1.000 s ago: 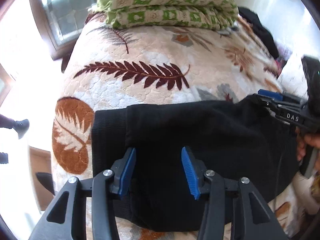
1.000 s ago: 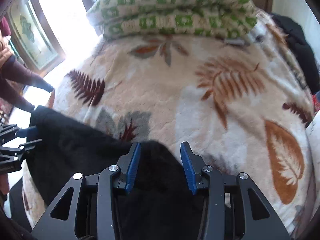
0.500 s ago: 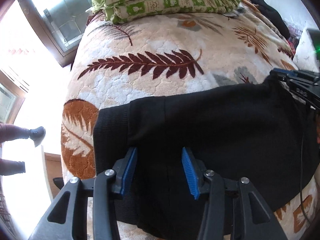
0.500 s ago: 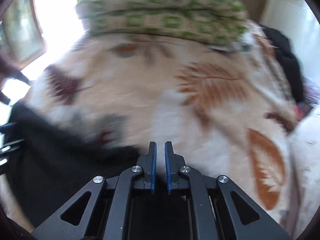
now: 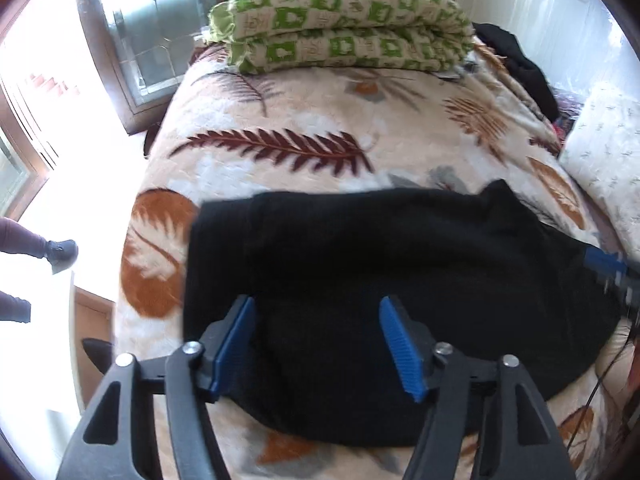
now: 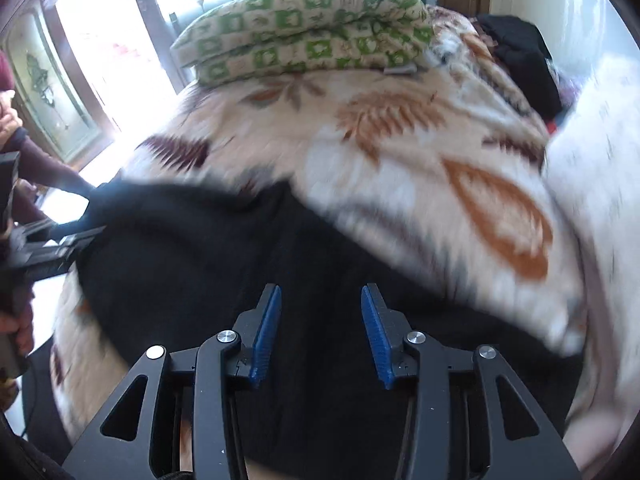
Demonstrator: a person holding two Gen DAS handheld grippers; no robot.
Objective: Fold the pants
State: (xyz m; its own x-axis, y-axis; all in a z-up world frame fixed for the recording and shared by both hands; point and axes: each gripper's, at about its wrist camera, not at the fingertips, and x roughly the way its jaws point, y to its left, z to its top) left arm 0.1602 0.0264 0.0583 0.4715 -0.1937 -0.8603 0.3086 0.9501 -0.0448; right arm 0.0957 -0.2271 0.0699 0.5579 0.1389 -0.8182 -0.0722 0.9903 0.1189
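Pants point(image 5: 392, 280): black, folded into a broad band, lying flat across the near end of the bed point(image 5: 320, 120), ribbed cuff end toward the window point(image 5: 148, 36) side.
My left gripper point(image 5: 316, 340): over the pants near the cuff end, jaws opening, blue pads apart and clear of the cloth, nothing pinched.
My right gripper point(image 6: 320, 330): over the other end of the pants, jaws opening, pads apart with only flat cloth seen between them, nothing held; view blurred.
Blanket point(image 5: 280, 96): cream with leaf print, under the pants.
Quilt point(image 5: 344, 24): green and cream, folded, at the bed's far end beyond the pants.
Dark clothes point(image 5: 516, 68): beside the quilt.
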